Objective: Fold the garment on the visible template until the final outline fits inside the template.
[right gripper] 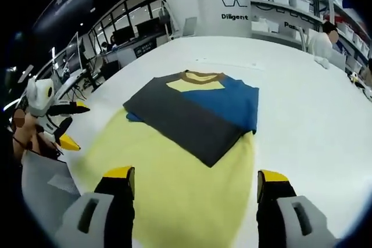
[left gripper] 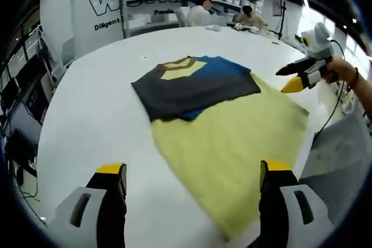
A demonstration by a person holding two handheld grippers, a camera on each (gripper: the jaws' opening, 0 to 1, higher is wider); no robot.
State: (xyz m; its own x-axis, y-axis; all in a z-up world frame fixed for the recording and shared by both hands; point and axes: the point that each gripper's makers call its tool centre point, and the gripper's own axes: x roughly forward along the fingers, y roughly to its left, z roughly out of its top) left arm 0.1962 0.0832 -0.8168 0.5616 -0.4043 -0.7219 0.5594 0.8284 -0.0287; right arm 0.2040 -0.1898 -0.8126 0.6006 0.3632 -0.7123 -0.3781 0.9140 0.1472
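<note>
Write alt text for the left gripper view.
A folded grey, blue and yellow shirt lies on a pale yellow template sheet on a white table. The left gripper, open, frames the near edge; the right gripper hovers at right.

Left gripper: jaws spread wide, nothing between them, rising from six o'clock in the left gripper view. Right gripper: likewise parted and unloaded; in the left gripper view it appears at two o'clock, held by a hand.
</note>
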